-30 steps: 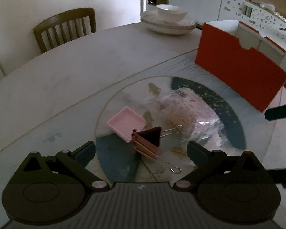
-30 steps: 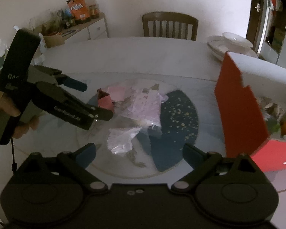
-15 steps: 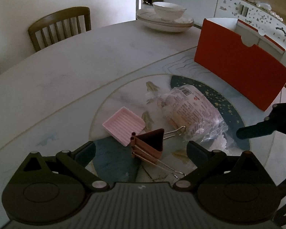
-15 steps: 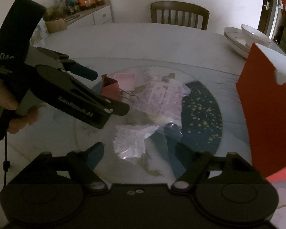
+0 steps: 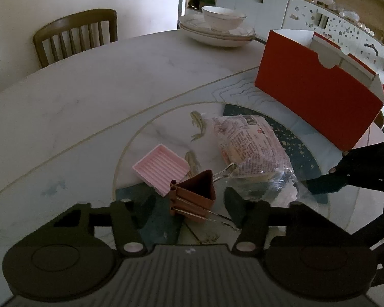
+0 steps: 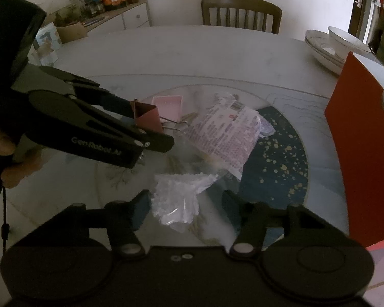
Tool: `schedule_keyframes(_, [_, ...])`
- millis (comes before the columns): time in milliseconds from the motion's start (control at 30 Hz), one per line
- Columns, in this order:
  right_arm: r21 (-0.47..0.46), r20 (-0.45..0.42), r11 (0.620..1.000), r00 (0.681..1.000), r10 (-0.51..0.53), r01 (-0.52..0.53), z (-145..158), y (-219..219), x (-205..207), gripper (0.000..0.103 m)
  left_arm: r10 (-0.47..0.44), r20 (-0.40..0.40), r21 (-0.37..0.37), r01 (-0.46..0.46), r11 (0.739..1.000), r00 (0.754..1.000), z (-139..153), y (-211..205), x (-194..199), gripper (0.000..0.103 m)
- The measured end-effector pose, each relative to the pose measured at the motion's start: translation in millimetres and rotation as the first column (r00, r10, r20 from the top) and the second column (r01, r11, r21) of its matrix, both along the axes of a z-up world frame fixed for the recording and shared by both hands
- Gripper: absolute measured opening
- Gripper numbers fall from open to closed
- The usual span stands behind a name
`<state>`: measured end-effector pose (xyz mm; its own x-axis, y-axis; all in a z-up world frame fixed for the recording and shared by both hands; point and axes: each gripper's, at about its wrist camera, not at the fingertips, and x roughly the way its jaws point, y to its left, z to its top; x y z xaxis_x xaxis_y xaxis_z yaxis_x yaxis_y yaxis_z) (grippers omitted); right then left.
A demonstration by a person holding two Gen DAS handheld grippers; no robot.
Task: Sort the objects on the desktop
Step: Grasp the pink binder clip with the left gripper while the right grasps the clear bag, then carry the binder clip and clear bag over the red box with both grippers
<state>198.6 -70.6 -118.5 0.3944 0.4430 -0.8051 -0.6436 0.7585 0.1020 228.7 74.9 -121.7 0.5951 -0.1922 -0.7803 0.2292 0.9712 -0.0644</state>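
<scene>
left wrist view: binder clip [image 5: 195, 194] sits on the glass turntable [image 5: 130, 153] right betw the left gripper [image 5: 189, 202] fingers, jaws closing, contact unclear. its wire handles run toward the right finger. right gripper [image 6: 185, 204] (also closing) straddles the crumpled plastic wrapper [image 6: 178, 199], not pinched yet.
</scene>
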Motion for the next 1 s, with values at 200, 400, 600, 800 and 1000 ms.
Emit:
schedule_keyframes(200, [-0.017, -0.005, 1.000, 1.000, -0.009, 0.009, -2.1, 0.6, 1.9, 0.049, -0.003, 0.003, 0.000, 0.003, 1.000, 1.000, 2.2, -1.5, -1.7, 0.039])
schedule_keyframes(400, [-0.013, 0.003, 1.000, 1.000, -0.013, 0.013, 0.7, -0.7, -0.4, 0.035, 0.006, -0.003, 0.009, -0.006, 1.000, 1.000, 4.5, -3.7, -4.9, 0.032])
schedule_keyframes(600, [0.012, -0.013, 1.000, 1.000, -0.020, 0.020, 3.1, -9.2, -6.1, 0.032, 0.044, -0.019, -0.018, -0.044, 0.999, 0.999, 7.3, -1.9, -16.5, 0.030])
schedule_keyframes(800, [0.025, -0.026, 0.999, 0.999, -0.037, 0.037, 5.8, -23.4, -16.1, 0.032, 0.068, -0.034, -0.040, -0.070, 0.997, 0.997, 8.7, -2.1, -37.4, 0.030])
schedule_keyframes(1000, [0.043, -0.026, 0.997, 0.998, -0.063, 0.064, 12.4, -39.9, -27.8, 0.032, 0.095, -0.049, -0.057, -0.097, 0.994, 0.994, 12.6, -3.3, -58.5, 0.030])
